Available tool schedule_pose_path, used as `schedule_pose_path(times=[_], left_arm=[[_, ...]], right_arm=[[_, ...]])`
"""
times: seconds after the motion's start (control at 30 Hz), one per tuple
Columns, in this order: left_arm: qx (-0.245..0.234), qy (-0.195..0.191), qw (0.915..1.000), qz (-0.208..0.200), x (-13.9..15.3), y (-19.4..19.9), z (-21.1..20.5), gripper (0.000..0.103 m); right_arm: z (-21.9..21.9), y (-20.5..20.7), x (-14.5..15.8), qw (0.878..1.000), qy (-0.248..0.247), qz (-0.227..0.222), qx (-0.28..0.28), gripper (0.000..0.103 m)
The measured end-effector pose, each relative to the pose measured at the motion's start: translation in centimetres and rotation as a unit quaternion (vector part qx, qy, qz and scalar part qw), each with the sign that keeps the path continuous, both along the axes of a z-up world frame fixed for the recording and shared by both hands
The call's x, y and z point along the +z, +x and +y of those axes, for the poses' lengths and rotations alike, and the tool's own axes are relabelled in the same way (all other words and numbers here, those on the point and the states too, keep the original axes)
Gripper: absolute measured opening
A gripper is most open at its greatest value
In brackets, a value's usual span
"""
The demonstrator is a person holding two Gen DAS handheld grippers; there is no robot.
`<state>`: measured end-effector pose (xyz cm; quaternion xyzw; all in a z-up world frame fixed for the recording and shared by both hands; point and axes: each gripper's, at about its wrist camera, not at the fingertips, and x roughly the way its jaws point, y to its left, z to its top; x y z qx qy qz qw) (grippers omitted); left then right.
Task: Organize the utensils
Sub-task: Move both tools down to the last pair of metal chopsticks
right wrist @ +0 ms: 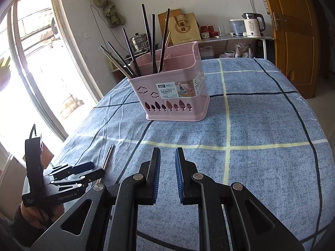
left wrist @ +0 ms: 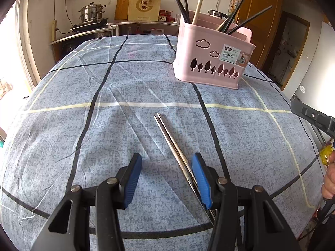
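Note:
A pair of metal chopsticks (left wrist: 173,144) lies on the blue checked tablecloth (left wrist: 125,125), running from mid-table toward me. My left gripper (left wrist: 166,161) is open, low over the cloth; the chopsticks' near end passes just inside its right finger (left wrist: 200,177). The chopsticks also show in the right wrist view (right wrist: 107,156). A pink chopstick basket (left wrist: 211,58) stands farther back with several dark chopsticks and a wooden one upright in it; it also shows in the right wrist view (right wrist: 178,96). My right gripper (right wrist: 167,156) is open a little, empty, above the cloth. The left gripper (right wrist: 83,170) shows at its left.
A steel shelf (right wrist: 234,38) behind the table carries a kettle (right wrist: 253,25), jars and a paper bag (right wrist: 184,29). A steamer pot (left wrist: 92,12) sits on a stove at the back left. A window is at the left, a wooden door (right wrist: 293,31) at the right.

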<state>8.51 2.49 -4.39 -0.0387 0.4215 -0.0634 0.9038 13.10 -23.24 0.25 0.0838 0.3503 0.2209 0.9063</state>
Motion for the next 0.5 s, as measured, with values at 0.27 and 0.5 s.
schedule_pose_path(times=[0.27, 0.5], left_arm=[[0.031, -0.010, 0.9995, -0.003, 0.2, -0.2, 1.3, 0.053], [0.045, -0.004, 0.9989, 0.007, -0.1, 0.1, 1.0, 0.053]], right_arm=[[-0.2, 0.2, -0.1, 1.000, 0.002, 0.002, 0.000, 0.015], [0.0, 0.0, 0.0, 1.000, 0.002, 0.000, 0.003, 0.014]])
